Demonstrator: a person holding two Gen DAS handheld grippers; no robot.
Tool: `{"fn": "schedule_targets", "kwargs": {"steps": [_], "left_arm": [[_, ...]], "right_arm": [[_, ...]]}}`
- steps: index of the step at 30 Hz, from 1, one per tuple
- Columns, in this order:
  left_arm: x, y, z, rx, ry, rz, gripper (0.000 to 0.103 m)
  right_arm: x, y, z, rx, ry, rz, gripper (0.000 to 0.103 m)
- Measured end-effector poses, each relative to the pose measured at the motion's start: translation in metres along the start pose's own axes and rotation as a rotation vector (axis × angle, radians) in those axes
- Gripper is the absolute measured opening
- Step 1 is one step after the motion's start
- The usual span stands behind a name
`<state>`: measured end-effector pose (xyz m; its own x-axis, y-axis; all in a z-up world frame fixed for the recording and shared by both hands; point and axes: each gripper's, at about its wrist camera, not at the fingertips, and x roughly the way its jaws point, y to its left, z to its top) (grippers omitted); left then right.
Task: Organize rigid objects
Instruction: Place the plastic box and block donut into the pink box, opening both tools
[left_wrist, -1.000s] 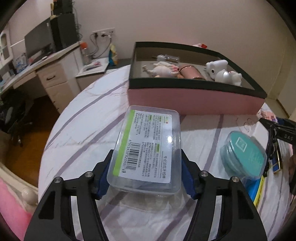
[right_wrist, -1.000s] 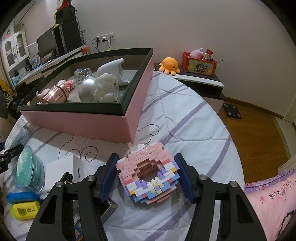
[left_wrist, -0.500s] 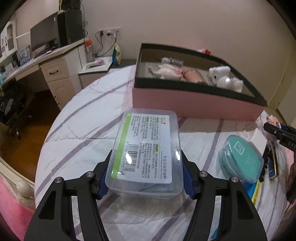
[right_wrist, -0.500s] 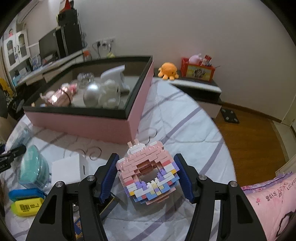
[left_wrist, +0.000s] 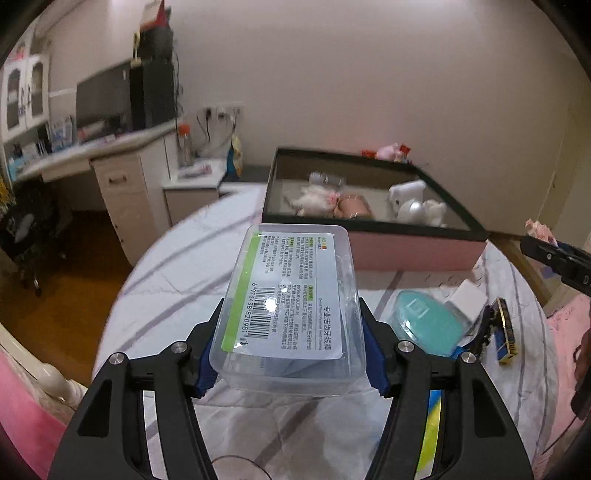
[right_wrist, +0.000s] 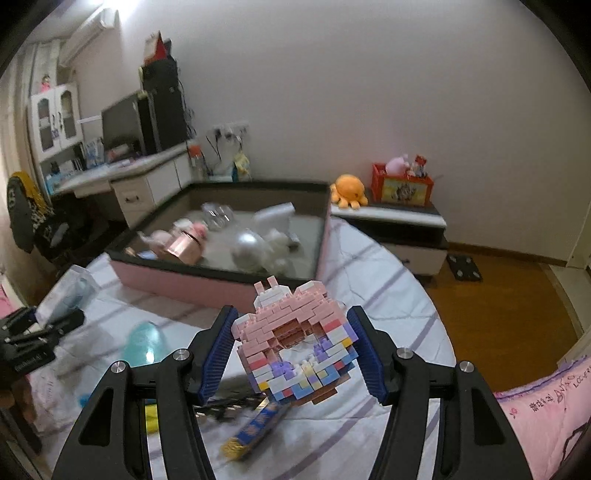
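Clear plastic box (left_wrist: 291, 306), its label's barcode reading 6973438820981, sits clamped between the left gripper (left_wrist: 291, 354) fingers. The right gripper (right_wrist: 291, 354) clamps a pink brick model (right_wrist: 295, 339); the pink-sided box (right_wrist: 229, 284) lies ahead of both.

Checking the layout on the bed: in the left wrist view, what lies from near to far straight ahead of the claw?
Left claw → clear plastic box it grips → pink storage box → back wall.

I see plain white wall (right_wrist: 369, 92) | wooden floor (right_wrist: 498, 295) | white desk (left_wrist: 110, 155) with monitor (left_wrist: 103, 99) left | low cabinet (right_wrist: 402, 221) right
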<state>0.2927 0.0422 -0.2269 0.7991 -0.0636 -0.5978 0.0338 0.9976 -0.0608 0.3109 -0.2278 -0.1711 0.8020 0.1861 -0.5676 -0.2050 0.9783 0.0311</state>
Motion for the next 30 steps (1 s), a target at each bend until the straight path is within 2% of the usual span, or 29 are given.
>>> {"fn": "schedule_targets", "kwargs": {"steps": [5, 12, 16, 24, 30], "left_arm": [[-0.028, -0.014, 0.01, 0.004, -0.081, 0.013, 0.064], [-0.077, -0.029, 0.028, 0.003, -0.249, 0.067, 0.064], [-0.103, -0.034, 0.035, 0.018, -0.323, 0.071, 0.064], [-0.133, -0.04, 0.049, 0.065, -0.39, 0.069, 0.064], [-0.136, -0.046, 0.057, 0.091, -0.407, 0.071, 0.064]], "right_arm": [[-0.025, 0.022, 0.005, -0.024, -0.067, 0.023, 0.062], [-0.049, 0.049, 0.018, -0.044, -0.141, 0.067, 0.062], [-0.066, 0.063, 0.024, -0.056, -0.188, 0.092, 0.063], [-0.092, 0.07, 0.034, -0.054, -0.269, 0.114, 0.063], [-0.098, 0.071, 0.042, -0.061, -0.289, 0.113, 0.063]]}}
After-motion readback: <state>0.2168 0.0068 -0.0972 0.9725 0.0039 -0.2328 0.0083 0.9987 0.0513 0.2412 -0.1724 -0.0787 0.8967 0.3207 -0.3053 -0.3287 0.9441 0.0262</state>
